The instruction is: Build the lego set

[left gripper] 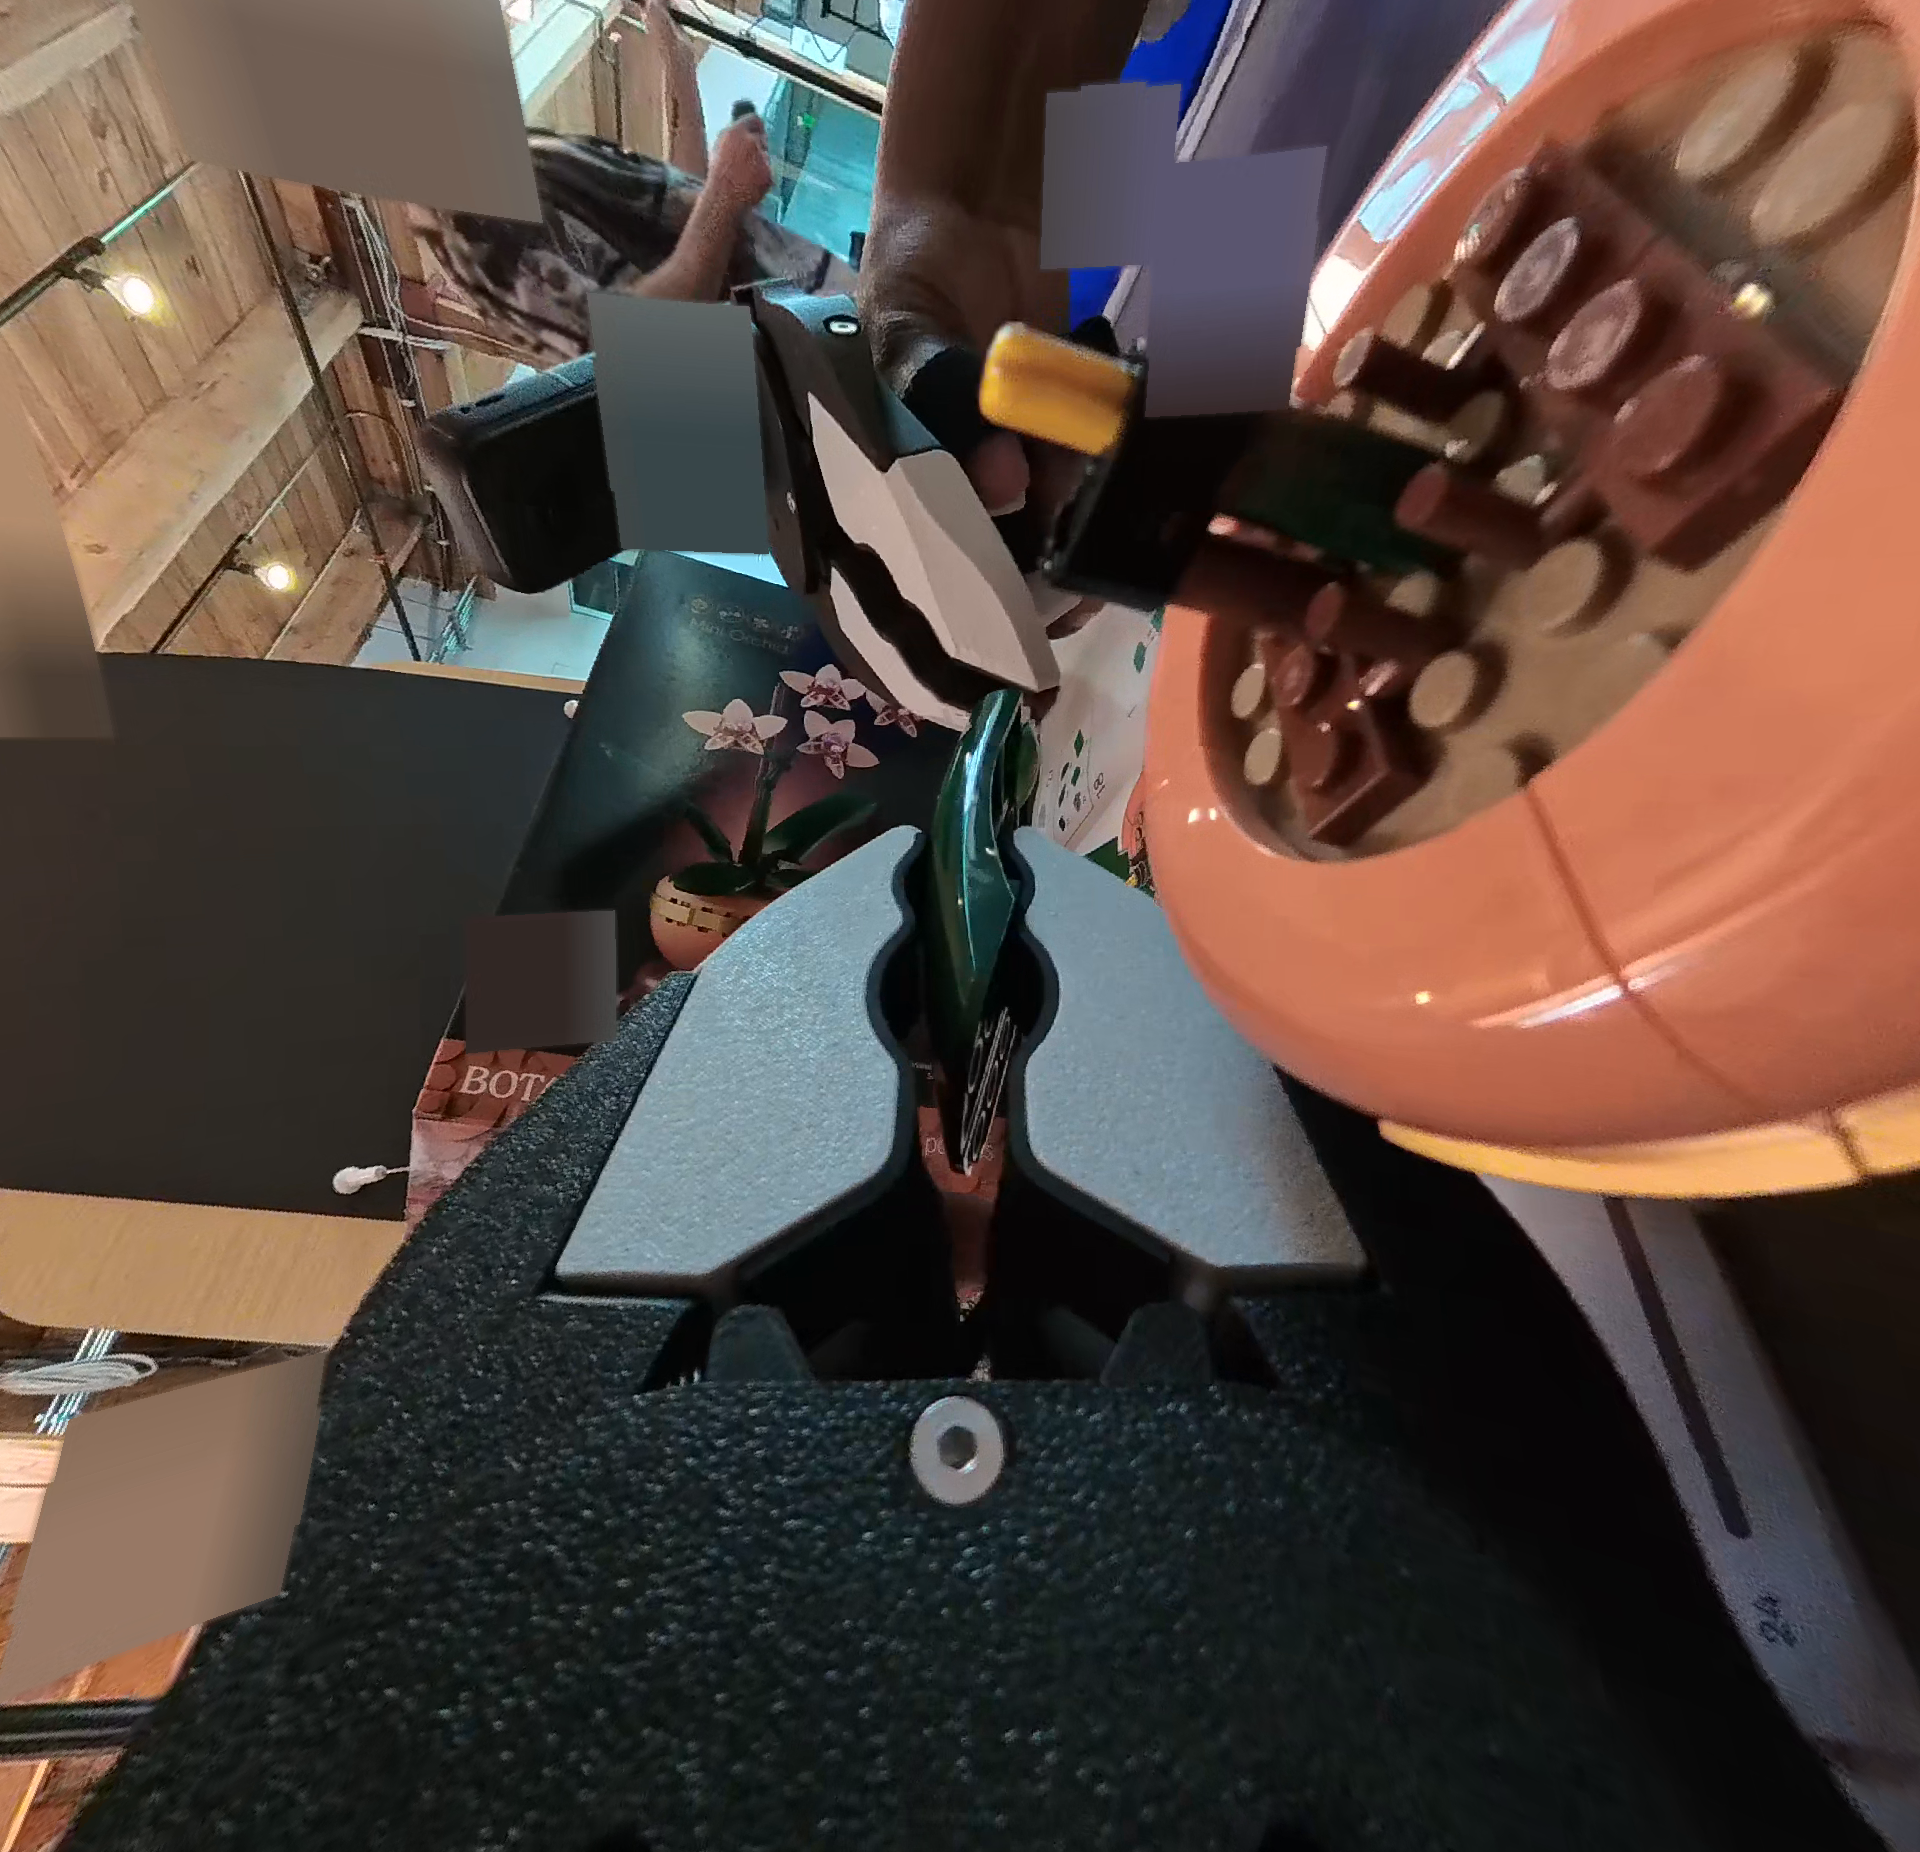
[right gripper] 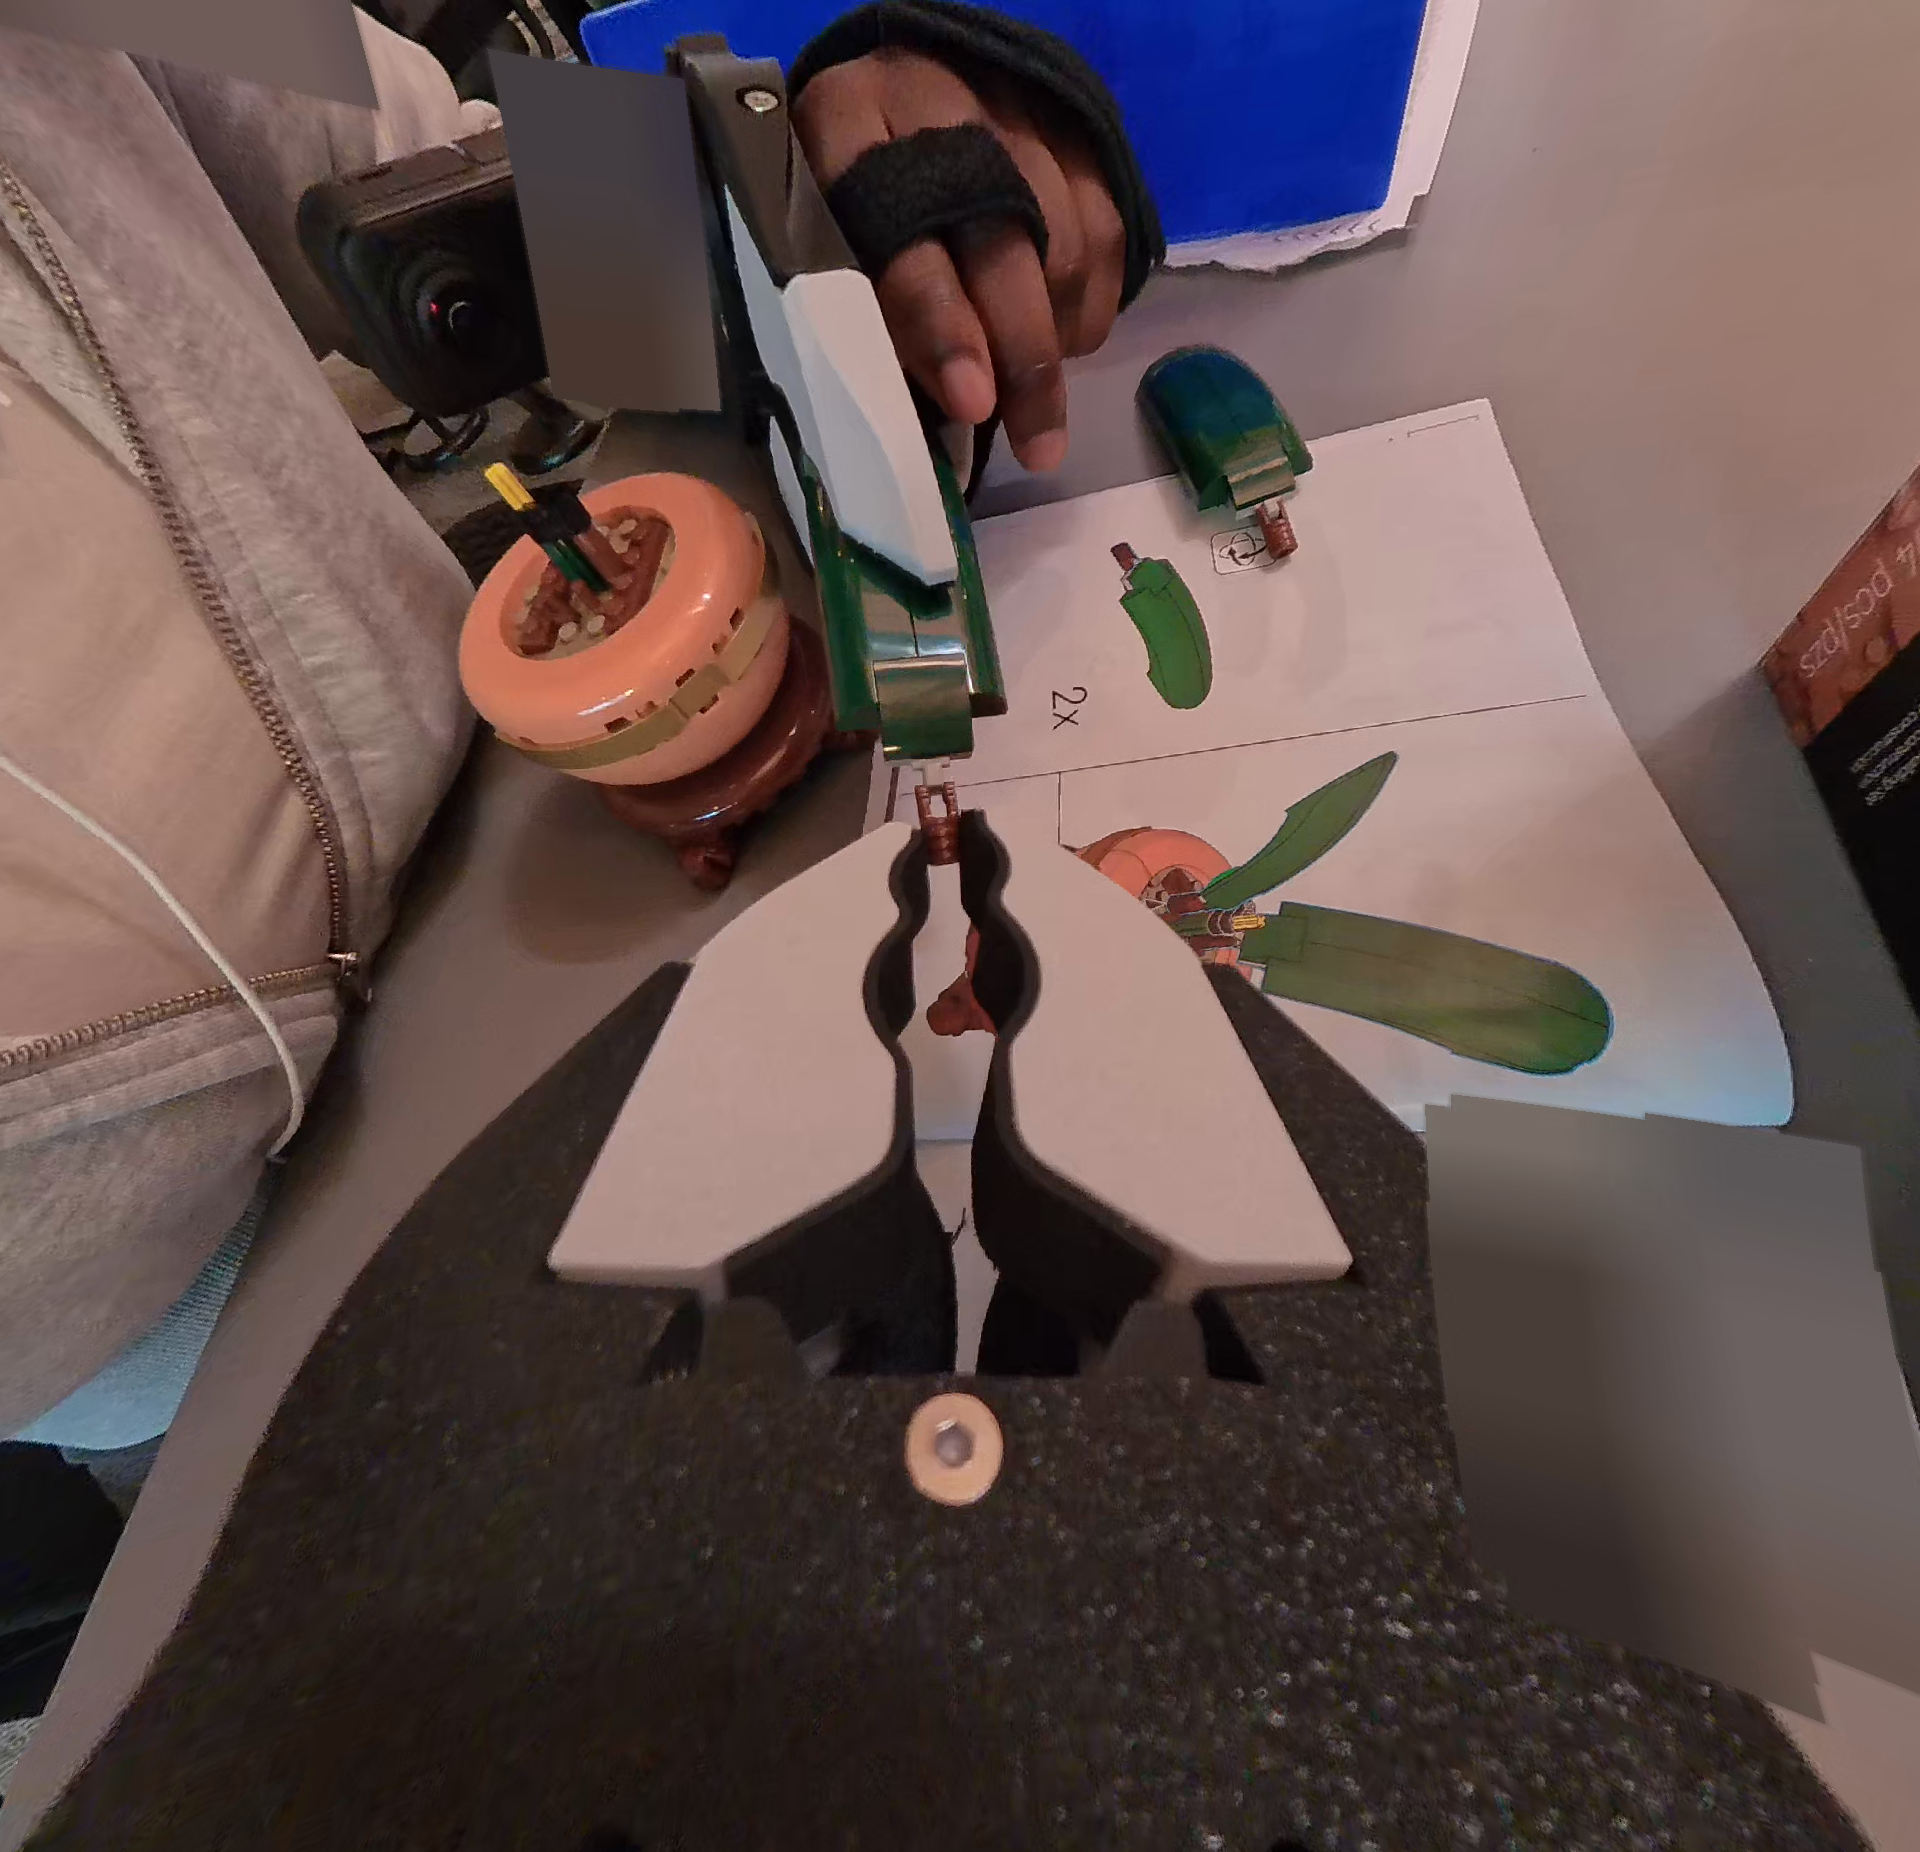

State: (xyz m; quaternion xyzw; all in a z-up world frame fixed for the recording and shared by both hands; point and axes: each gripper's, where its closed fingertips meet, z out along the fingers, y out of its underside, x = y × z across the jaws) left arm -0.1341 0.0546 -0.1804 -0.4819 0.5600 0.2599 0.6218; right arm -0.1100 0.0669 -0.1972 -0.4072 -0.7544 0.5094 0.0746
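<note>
My left gripper point(left gripper: 968, 852) is shut on a dark green leaf piece point(left gripper: 971, 929), held edge-on between the pads. In the right wrist view the same leaf point(right gripper: 899, 618) hangs from the left gripper point(right gripper: 935, 597), its grey end clip pointing down. My right gripper point(right gripper: 940, 852) is shut on a small brown connector point(right gripper: 940, 820), whose top sits just under the leaf's clip. The pink pot point(right gripper: 623, 649) on its brown base stands left of the leaf, with a yellow-tipped stem point(right gripper: 509, 488) rising from it. The pot point(left gripper: 1558, 919) fills the right of the left wrist view.
A second green leaf with a brown connector point(right gripper: 1216, 431) lies on the open instruction sheet point(right gripper: 1403, 659). A blue folder point(right gripper: 1195, 67) lies at the back. The set's box point(right gripper: 1860, 680) stands at the right edge. A person in a grey jacket point(right gripper: 156, 659) is at the left. My two grippers' fingertips are within a few centimetres of each other. About 7 cm separates my left fingertips from the pink pot point(right gripper: 623, 649).
</note>
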